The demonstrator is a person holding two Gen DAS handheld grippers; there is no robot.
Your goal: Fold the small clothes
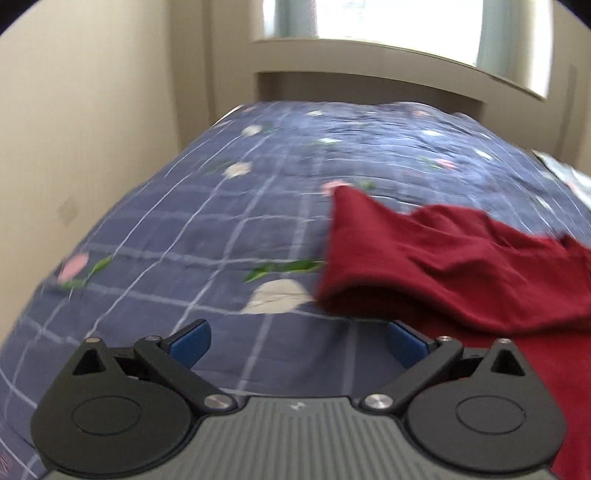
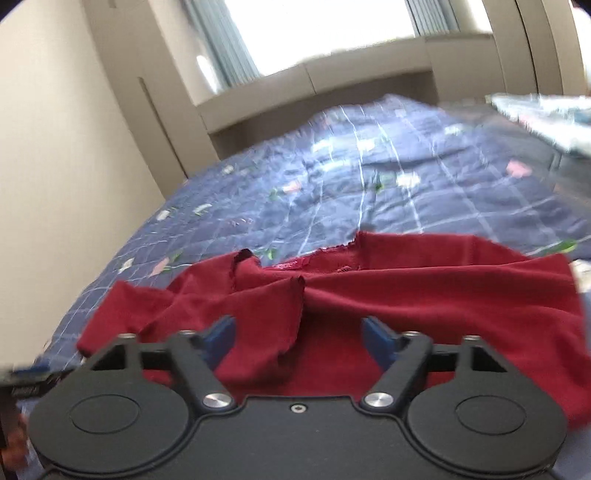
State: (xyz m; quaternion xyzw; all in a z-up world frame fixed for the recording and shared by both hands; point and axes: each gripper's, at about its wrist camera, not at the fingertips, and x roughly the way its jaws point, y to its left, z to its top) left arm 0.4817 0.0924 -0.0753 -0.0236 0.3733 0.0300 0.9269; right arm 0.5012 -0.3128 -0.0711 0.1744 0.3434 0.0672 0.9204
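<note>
- Red garment (image 2: 388,295) lies crumpled on a bed with a blue checked, flower-printed quilt (image 2: 351,192); in the right wrist view it fills the lower middle of the frame, its neckline and label near the centre.
- In the left wrist view the same red garment (image 1: 443,258) sits at the right side of the frame, one corner reaching up toward the middle, with the quilt (image 1: 184,229) bare to the left.
- Left tool (image 1: 299,341) has its jaws spread wide over bare quilt at the bottom of the frame; nothing is between them, and the cloth's edge lies just beside the right blue pad.
- Right tool (image 2: 299,334) has its jaws apart, with a fold of the red cloth lying between the blue pads; the pads do not press on it.
- Window (image 2: 332,33) and pale wall fill the top; both views are blurred.
</note>
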